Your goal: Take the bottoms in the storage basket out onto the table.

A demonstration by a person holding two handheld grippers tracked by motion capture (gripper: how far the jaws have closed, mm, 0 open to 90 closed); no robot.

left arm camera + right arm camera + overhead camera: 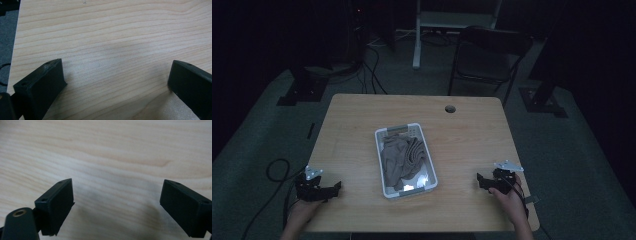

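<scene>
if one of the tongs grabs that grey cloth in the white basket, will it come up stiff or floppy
Probably floppy: the grey cloth lies crumpled in soft folds, so it should drape and trail from a pinch. It likely weighs little, yet the white basket looks light too, so a snagged fold might drag it across the table. Both tongs, left and right, sit open beside it.

Bare desk (467,135) lies open on both sides; only the white basket (430,170) of cloth blocks the middle.
</scene>
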